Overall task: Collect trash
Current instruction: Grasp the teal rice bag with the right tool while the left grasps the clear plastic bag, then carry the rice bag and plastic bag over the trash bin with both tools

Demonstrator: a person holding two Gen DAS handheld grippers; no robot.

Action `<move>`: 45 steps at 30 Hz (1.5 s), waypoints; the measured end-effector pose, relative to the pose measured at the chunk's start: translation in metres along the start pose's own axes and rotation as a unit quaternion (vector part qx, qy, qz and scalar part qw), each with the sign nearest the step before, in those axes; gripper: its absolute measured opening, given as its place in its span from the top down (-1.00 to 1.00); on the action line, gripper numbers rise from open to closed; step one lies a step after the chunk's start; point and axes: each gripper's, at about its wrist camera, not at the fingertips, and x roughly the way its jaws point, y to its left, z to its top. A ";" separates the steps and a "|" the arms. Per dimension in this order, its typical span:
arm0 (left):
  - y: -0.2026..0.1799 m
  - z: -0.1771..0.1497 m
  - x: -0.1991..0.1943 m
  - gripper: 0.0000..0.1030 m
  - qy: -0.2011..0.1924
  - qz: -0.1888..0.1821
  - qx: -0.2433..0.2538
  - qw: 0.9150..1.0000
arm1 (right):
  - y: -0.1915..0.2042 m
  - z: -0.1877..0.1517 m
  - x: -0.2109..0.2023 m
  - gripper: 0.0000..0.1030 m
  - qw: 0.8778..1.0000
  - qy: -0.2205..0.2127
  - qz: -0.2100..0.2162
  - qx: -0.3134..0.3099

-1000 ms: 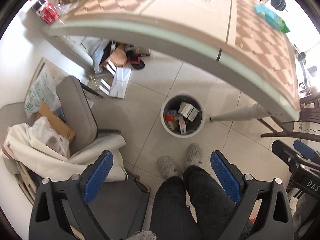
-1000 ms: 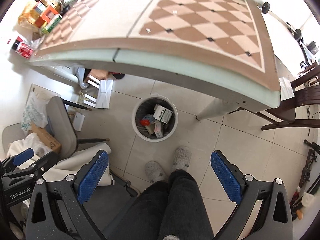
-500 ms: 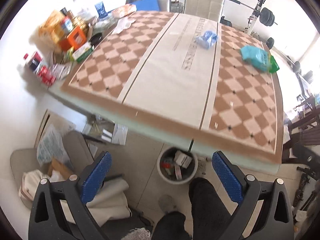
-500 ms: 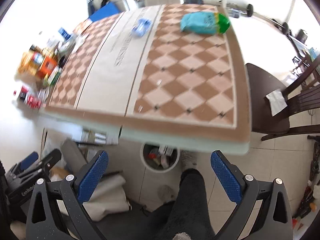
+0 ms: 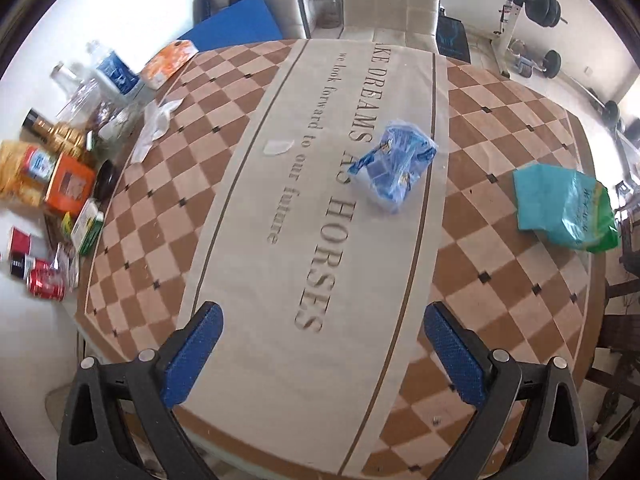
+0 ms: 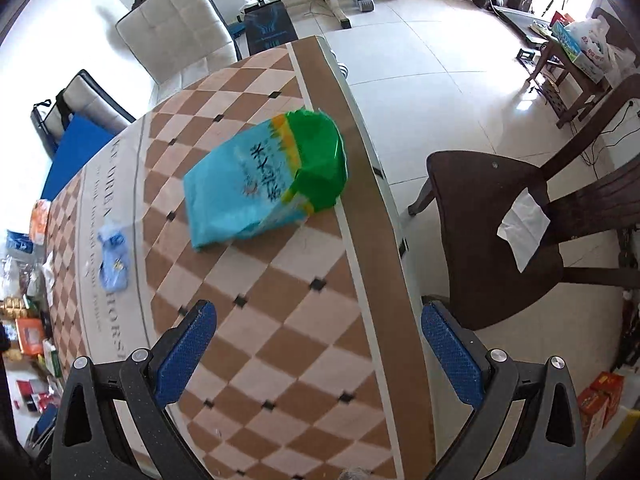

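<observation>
Both jaws gape empty: the left hand-held gripper (image 5: pixel 318 354) faces a blue wrapper (image 5: pixel 394 164) mid-frame on the counter (image 5: pixel 248 248); the right hand-held gripper (image 6: pixel 316 350) faces a teal bag (image 6: pixel 264 180) at center frame.

Now tilting up from the floor and over the checkered brown-and-cream surface (image 5: pixel 248 184), both tools. Losing sight of the white trash bin, the grey slippers and the dark trousers seen a second ago. Left tool (image 5: pixel 320 354) now facing the crumpled blue plastic wrapper (image 5: pixel 394 166); right tool (image 6: pixel 318 348) facing the teal-and-green plastic bag (image 6: pixel 264 182) near the edge.
</observation>
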 end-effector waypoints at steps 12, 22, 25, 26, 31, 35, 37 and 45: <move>-0.052 0.095 0.111 0.24 0.078 -0.040 0.048 0.995 | 0.029 0.095 0.093 -0.55 0.999 0.041 -0.014 -0.030; -0.038 0.080 0.090 0.86 0.061 -0.039 0.033 0.997 | 0.043 0.087 0.066 0.29 0.999 -0.002 0.006 -0.050; -0.031 0.066 0.075 0.87 0.048 -0.032 0.027 0.998 | 0.045 0.078 0.050 0.31 0.998 -0.010 0.026 -0.051; -0.029 0.062 0.069 0.87 0.042 -0.029 0.026 0.998 | 0.046 0.073 0.044 0.32 0.998 -0.014 0.034 -0.052; -0.017 0.028 0.023 0.87 -0.001 -0.021 0.016 1.000 | 0.049 0.044 0.008 0.32 0.996 -0.036 0.064 -0.058; -0.001 -0.007 -0.013 0.87 -0.035 -0.029 0.002 0.999 | 0.045 0.002 -0.024 0.32 0.993 -0.053 0.084 -0.059; 0.011 -0.030 -0.028 0.87 -0.050 -0.035 -0.002 0.998 | 0.040 -0.026 -0.043 0.32 0.992 -0.062 0.094 -0.060; 0.050 -0.156 -0.086 0.87 -0.071 -0.065 -0.004 0.995 | 0.015 -0.176 -0.104 0.32 0.987 -0.073 0.126 -0.065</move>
